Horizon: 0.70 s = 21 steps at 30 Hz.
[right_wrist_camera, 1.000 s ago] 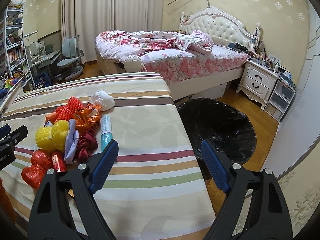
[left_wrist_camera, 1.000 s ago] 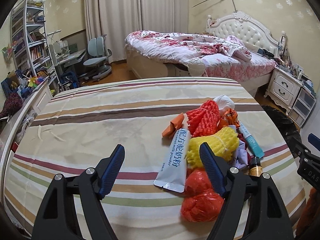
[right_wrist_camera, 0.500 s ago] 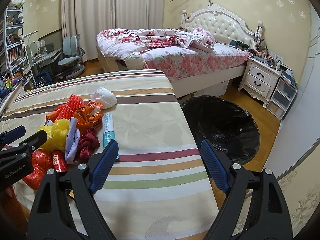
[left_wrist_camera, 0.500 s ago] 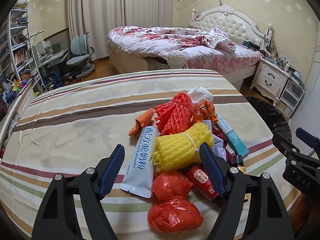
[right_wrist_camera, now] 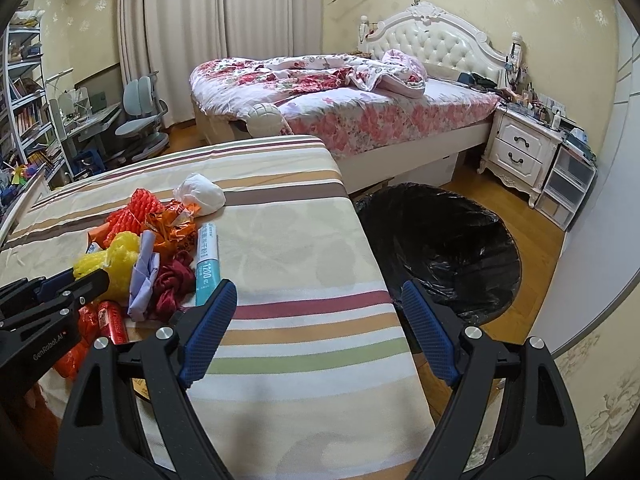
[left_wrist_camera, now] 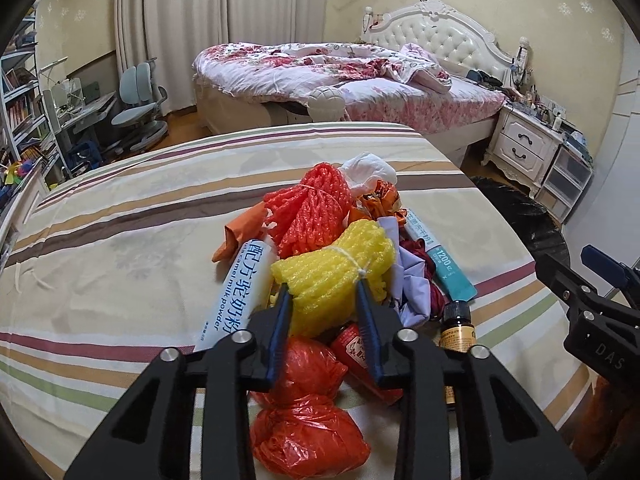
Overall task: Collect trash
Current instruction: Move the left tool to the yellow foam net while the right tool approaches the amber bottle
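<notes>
A pile of trash lies on the striped table (left_wrist_camera: 120,220). My left gripper (left_wrist_camera: 323,292) is shut on the yellow foam net (left_wrist_camera: 336,264), its fingers pressing both sides. Around the net lie a red foam net (left_wrist_camera: 308,208), a white milk powder sachet (left_wrist_camera: 240,292), red plastic bags (left_wrist_camera: 308,432), a teal tube (left_wrist_camera: 444,264), a small brown bottle (left_wrist_camera: 456,328) and a white wad (left_wrist_camera: 368,168). My right gripper (right_wrist_camera: 316,320) is open and empty over the table's right part. The yellow net shows in the right wrist view (right_wrist_camera: 116,256). A black-lined trash bin (right_wrist_camera: 444,248) stands on the floor right of the table.
A bed with floral covers (right_wrist_camera: 340,92) stands behind the table. A white nightstand (right_wrist_camera: 520,148) is at the right, a desk with a blue chair (right_wrist_camera: 140,120) and shelves (right_wrist_camera: 24,112) at the left. The right gripper shows at the right edge of the left wrist view (left_wrist_camera: 600,320).
My left gripper has moved forward to the pile and shut on the yellow foam net. My right gripper has stayed open and shifted slightly.
</notes>
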Each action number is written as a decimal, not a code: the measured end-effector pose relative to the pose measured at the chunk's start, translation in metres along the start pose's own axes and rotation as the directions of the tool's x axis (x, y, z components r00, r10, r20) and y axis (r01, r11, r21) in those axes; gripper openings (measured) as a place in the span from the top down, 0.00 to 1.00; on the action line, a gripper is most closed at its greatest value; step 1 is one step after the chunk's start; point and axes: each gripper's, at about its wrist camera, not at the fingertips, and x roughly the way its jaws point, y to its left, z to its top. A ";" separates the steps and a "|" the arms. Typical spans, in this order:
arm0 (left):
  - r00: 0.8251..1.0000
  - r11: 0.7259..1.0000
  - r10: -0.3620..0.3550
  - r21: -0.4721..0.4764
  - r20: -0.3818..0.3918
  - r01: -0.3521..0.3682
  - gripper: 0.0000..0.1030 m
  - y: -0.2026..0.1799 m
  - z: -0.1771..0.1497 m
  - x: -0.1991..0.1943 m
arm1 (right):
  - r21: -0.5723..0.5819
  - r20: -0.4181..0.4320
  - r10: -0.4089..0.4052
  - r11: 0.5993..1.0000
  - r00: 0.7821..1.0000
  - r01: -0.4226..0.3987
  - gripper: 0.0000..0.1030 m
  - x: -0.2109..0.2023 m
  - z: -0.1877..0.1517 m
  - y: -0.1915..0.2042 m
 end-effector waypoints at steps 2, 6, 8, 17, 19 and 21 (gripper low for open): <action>1.000 1.000 -0.023 -0.013 0.005 0.023 0.73 0.003 0.000 -0.003 | -0.004 0.001 0.003 1.000 1.000 -0.003 0.20 0.000 0.000 0.002; 0.999 0.999 -0.043 -0.022 0.029 0.044 0.76 0.005 -0.001 -0.011 | -0.017 0.003 0.006 1.000 1.000 -0.005 0.20 0.000 0.000 0.007; 0.998 0.999 -0.042 -0.021 0.037 0.043 0.78 0.007 0.001 -0.014 | -0.018 0.002 0.006 1.000 1.000 -0.006 0.20 0.001 0.000 0.008; 0.995 0.998 0.012 -0.064 0.095 -0.006 0.79 0.029 0.007 -0.037 | -0.046 0.011 0.028 0.999 1.000 -0.028 0.20 -0.002 0.005 0.024; 0.994 0.997 0.036 -0.071 0.106 -0.029 0.79 0.034 0.009 -0.040 | -0.055 0.016 0.038 0.998 0.999 -0.037 0.20 -0.004 0.006 0.029; 0.993 0.995 0.052 -0.085 0.108 -0.043 0.79 0.041 0.008 -0.041 | -0.066 0.016 0.049 0.997 0.999 -0.048 0.20 -0.005 0.007 0.034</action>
